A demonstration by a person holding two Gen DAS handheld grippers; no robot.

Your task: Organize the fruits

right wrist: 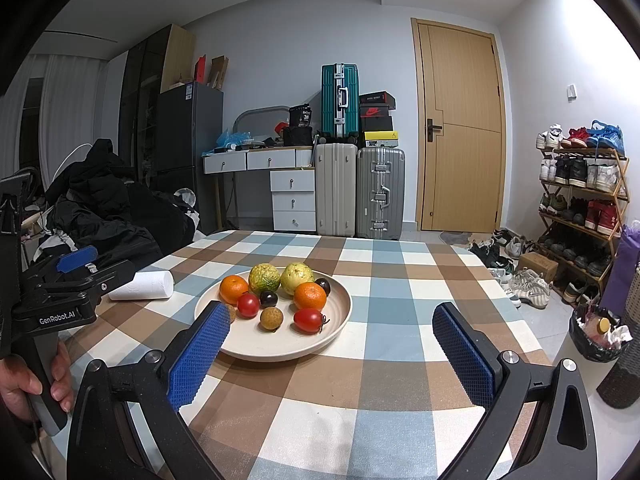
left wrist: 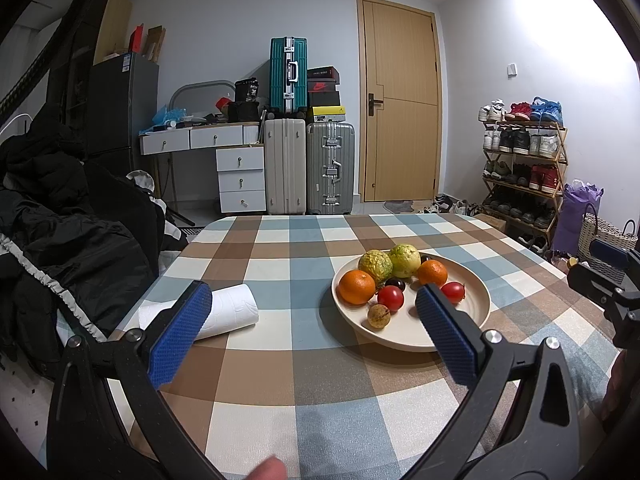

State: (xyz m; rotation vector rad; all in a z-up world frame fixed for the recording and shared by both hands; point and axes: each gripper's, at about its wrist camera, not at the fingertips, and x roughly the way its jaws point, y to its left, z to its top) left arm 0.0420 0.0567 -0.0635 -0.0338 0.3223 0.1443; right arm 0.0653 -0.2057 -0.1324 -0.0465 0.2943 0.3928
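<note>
Already, I see all the fruit gathered on the cream plate [right wrist: 340,312]: oranges [right wrist: 310,296], tomatoes [right wrist: 308,320], guavas [right wrist: 297,278]. Both my claws, left gripper [left wrist: 314,328] and right gripper [right wrist: 332,352], gape empty; whether sorting remains, I can't judge.

Both grippers: black frame arms w/ silver screws behind the fingers [left wrist: 180,332], blue knurled pads [right wrist: 464,356] on inner faces; left gripper [right wrist: 76,264] body marked "GenRobot.AI" in white, black handle
</note>
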